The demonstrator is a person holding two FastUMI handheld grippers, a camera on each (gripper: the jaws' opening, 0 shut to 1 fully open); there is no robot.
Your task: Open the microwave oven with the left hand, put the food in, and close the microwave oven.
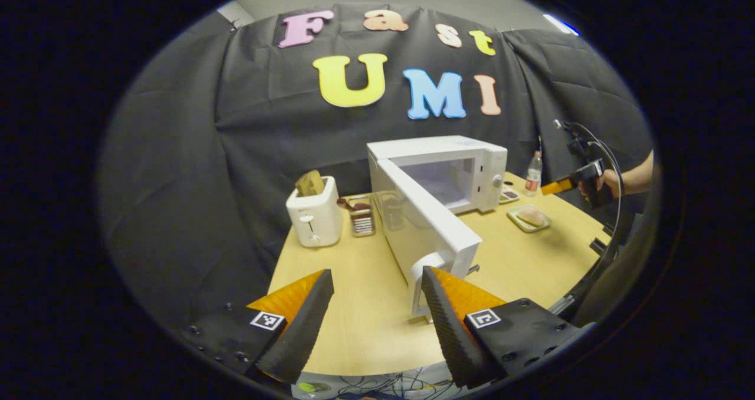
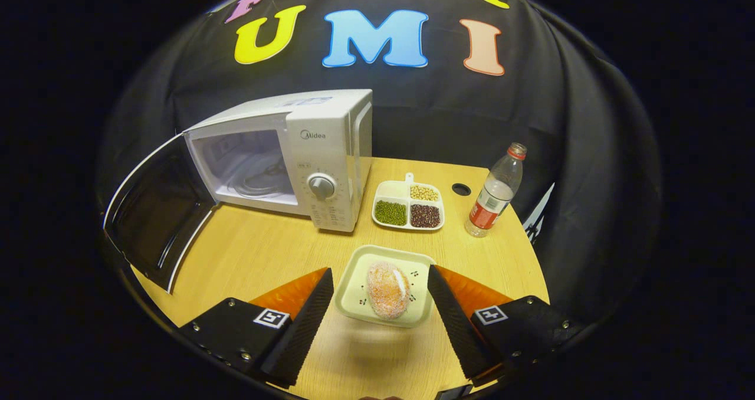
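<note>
The white microwave [image 1: 472,164] stands on the wooden table with its door [image 1: 424,223] swung wide open toward me. My left gripper [image 1: 377,291] is open low over the table, its right finger just in front of the door's free edge and nothing between the fingers. In the right gripper view the microwave [image 2: 327,143] shows its empty cavity [image 2: 248,164], with the door [image 2: 156,211] hanging open at the left. A sugared bun [image 2: 387,289] lies on a small pale plate [image 2: 360,267]. My right gripper [image 2: 378,275] is open with one finger on each side of that plate.
A divided tray of beans [image 2: 408,205] and a water bottle [image 2: 495,190] stand right of the microwave. A white toaster [image 1: 314,214] holding bread and a small rack [image 1: 361,214] stand on its left. A hand [image 1: 613,182] holds the right gripper [image 1: 560,186] above the plate [image 1: 531,217].
</note>
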